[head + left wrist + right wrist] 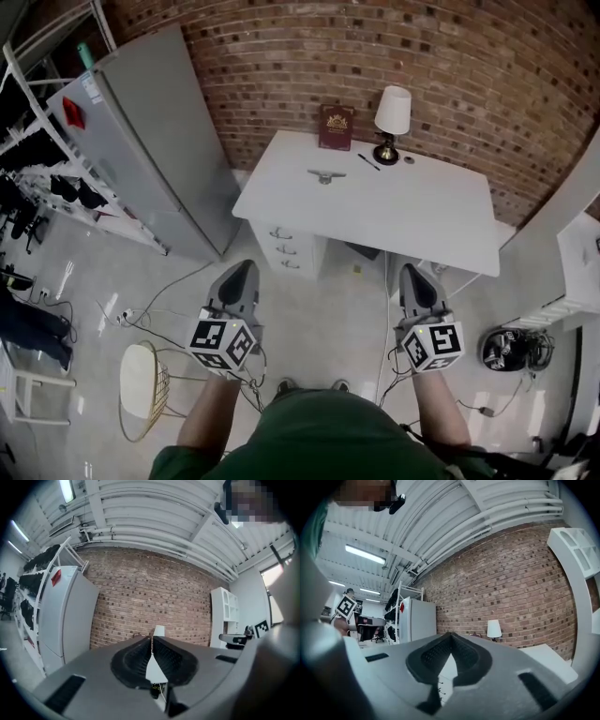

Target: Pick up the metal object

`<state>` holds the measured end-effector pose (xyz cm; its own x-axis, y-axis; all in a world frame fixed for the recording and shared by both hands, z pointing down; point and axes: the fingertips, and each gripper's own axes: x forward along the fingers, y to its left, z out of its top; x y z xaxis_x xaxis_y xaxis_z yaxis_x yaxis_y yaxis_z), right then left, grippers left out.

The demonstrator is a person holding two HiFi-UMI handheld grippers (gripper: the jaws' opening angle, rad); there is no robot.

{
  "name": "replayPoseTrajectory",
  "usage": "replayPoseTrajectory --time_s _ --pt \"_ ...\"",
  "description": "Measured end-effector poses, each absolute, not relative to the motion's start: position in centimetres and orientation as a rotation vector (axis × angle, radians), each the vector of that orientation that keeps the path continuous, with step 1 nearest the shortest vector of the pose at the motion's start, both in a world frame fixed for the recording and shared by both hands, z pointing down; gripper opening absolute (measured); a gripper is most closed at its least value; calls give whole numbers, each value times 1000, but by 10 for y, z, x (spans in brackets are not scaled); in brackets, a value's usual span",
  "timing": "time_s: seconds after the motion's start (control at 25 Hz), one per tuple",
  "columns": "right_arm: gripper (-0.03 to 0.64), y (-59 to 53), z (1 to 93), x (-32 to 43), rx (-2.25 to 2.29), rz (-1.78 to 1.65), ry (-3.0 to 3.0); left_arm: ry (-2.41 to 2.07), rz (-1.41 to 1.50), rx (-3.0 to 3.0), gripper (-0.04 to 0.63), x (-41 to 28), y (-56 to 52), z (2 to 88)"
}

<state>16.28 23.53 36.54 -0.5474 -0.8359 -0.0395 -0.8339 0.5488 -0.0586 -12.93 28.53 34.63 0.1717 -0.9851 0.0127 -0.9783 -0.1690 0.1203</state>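
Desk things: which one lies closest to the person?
The metal object; the book and lamp stand farther back by the brick wall.

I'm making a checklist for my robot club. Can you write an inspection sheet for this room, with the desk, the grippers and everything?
Surface: white desk, standing against the brick wall.
Job's things: metal object lies on the desk, untouched.
Clutter: red book, lamp and pen along the desk's back edge.
Grippers: left gripper and right gripper both shut, empty, short of the desk.
Cables: cables trail over the floor at left.
Surroundings: tall grey fridge, clothes rack, wire stool.
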Motion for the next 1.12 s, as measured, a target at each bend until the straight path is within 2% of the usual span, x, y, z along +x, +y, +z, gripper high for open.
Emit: replayPoseTrajectory --time_s 0.56,1.12 --pt "3 221 390 208 -1479 -122 2732 -2010 -66 2248 14 -95 296 364" --pt "4 159 409 206 -1588 -139 2724 -1893 -64 2262 14 -98 210 392"
